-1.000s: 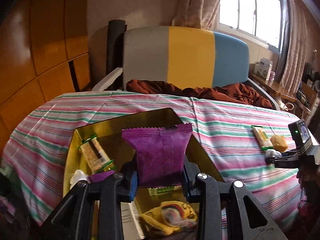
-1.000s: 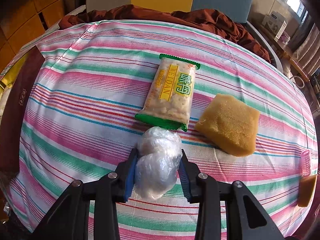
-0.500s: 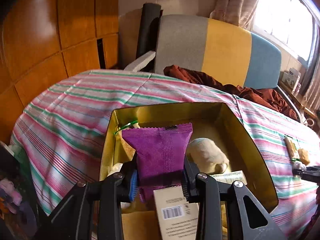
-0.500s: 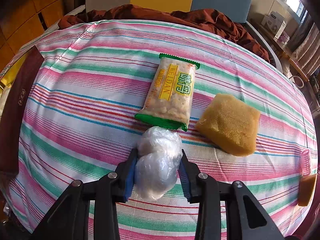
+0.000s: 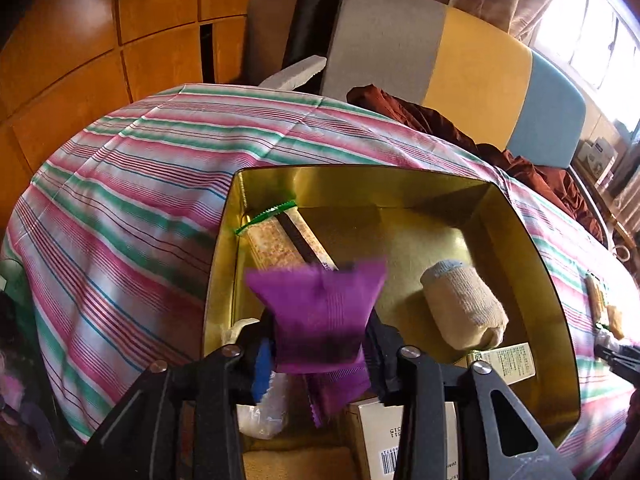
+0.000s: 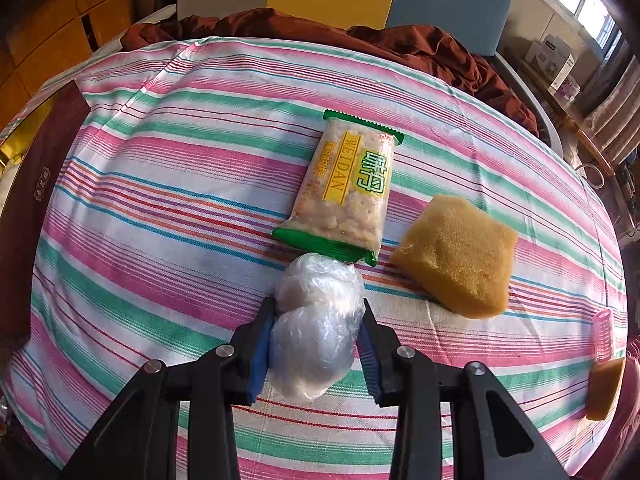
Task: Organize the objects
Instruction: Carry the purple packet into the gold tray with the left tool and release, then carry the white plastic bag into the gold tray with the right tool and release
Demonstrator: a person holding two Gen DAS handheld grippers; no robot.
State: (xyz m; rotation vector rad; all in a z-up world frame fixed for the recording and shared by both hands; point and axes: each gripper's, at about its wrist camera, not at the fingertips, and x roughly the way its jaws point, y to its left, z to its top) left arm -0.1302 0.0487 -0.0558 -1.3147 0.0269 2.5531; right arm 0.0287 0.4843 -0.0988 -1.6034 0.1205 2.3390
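Note:
A purple snack packet (image 5: 320, 312) hangs blurred between the fingers of my left gripper (image 5: 320, 332), above the open golden tin (image 5: 540, 264). The jaws are opening, and a gap shows between the left pad and the packet. The tin holds a green-ended snack bar (image 5: 280, 240), a beige cloth roll (image 5: 464, 308), small white boxes (image 5: 504, 362) and a plastic bag (image 5: 264, 408). On the striped cloth, my right gripper (image 6: 316, 320) is shut on a clear plastic bundle (image 6: 316, 332).
Just beyond the bundle lie a green Weidan snack packet (image 6: 348, 188) and a yellow sponge (image 6: 460, 256). A pink roller (image 6: 603, 334) and a brown block (image 6: 604, 388) sit at the right edge. The tin's dark red side (image 6: 28, 200) is at the left. A chair with brown cloth (image 5: 420, 116) stands behind the table.
My left gripper has moved over the tin and sunk toward it. Its jaws have begun to part and the purple packet is slipping. The right gripper and its bundle have stayed still.

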